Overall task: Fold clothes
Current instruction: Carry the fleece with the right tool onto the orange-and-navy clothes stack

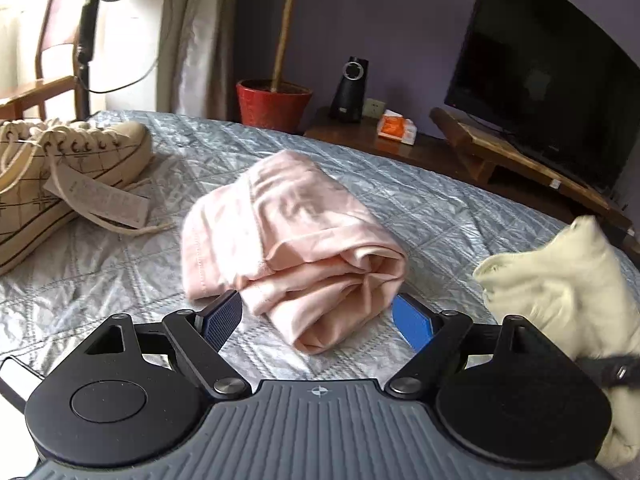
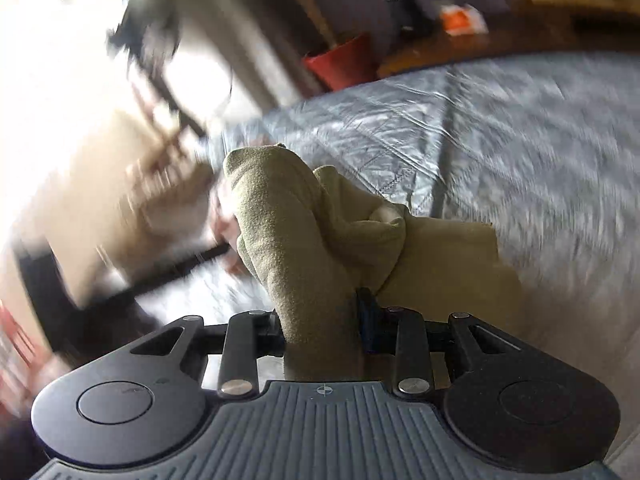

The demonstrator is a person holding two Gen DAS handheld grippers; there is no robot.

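Observation:
A folded pink garment [image 1: 296, 240] lies on the grey quilted bed [image 1: 440, 216]. My left gripper [image 1: 318, 316] is open, its blue fingers on either side of the garment's near end, not closed on it. My right gripper [image 2: 322, 326] is shut on a cream-coloured cloth [image 2: 304, 240], bunched and held above the bed [image 2: 500, 140]. The same cream cloth [image 1: 560, 280] shows at the right edge of the left wrist view. The right wrist view is heavily blurred by motion.
Beige sneakers [image 1: 60, 176] with loose laces and a paper tag lie on the bed at the left. Behind the bed stand a red plant pot [image 1: 272, 104], a black speaker [image 1: 350, 90], a TV [image 1: 552, 80] on a wooden stand and a floor fan [image 1: 92, 28].

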